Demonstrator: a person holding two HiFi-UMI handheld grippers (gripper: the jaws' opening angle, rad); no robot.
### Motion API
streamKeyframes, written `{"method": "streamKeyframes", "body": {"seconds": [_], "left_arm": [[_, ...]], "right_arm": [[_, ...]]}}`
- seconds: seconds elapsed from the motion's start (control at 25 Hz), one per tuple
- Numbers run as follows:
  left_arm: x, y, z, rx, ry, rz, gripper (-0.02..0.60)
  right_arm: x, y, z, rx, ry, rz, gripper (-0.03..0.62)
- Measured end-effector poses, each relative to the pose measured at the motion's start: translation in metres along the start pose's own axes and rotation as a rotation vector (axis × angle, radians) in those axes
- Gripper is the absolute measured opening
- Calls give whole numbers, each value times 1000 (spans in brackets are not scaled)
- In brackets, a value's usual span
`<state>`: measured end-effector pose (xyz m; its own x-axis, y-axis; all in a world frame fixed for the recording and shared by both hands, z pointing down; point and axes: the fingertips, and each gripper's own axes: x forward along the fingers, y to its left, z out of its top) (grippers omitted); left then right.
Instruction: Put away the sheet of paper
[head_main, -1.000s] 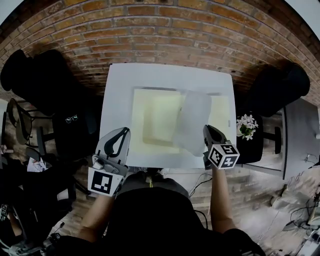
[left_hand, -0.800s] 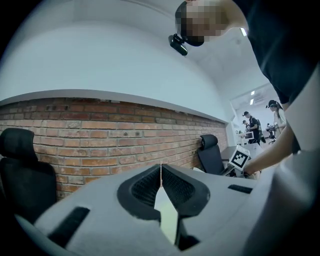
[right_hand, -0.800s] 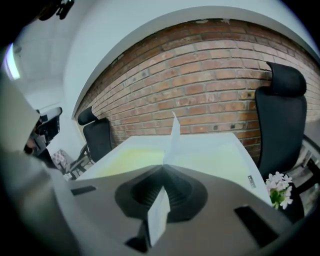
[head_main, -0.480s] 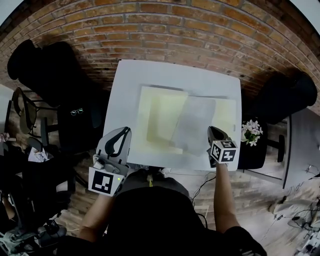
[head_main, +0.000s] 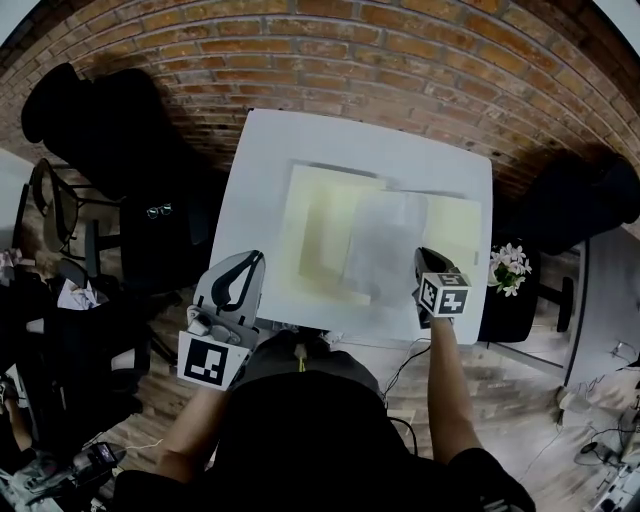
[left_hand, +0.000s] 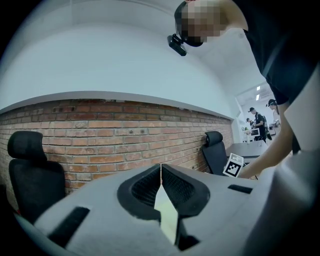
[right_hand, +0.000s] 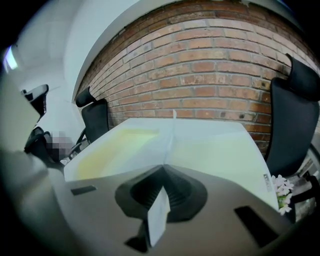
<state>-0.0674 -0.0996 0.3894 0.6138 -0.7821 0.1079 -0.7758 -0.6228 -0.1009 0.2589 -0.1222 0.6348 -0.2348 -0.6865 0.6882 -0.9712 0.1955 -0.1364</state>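
Observation:
A pale translucent sheet of paper lies slanted over an open yellow folder on the white table. My right gripper is shut on the sheet's near right corner. In the right gripper view the sheet runs edge-on out of the closed gripper above the folder. My left gripper hangs off the table's front left, apart from the folder. In the left gripper view this gripper has its tips together, and a pale yellowish sliver shows behind them; I cannot tell what it is.
A brick wall backs the table. Black office chairs stand at the left and right. White flowers sit on a dark stand by the table's right edge. Glasses rest on a black seat at left.
The sheet, which stood raised and curved over the folder, now lies lower and flatter. The right gripper has kept its hold. The left gripper has stayed where it was.

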Motion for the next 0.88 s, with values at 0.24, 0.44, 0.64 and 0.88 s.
{"method": "streamKeyframes", "body": {"seconds": [0.24, 0.44, 0.64, 0.88], "left_arm": [[-8, 7, -6, -3, 16, 24, 31], [-11, 12, -10, -12, 18, 30, 31], [-11, 17, -9, -6, 10, 28, 31], [-10, 23, -11, 1, 12, 20, 31]], "right_arm": [[18, 13, 0, -5, 8, 2, 15], [30, 27, -3, 7, 28, 12, 15], [36, 33, -6, 11, 42, 11, 15], [44, 38, -13, 7, 73, 0, 15]]}}
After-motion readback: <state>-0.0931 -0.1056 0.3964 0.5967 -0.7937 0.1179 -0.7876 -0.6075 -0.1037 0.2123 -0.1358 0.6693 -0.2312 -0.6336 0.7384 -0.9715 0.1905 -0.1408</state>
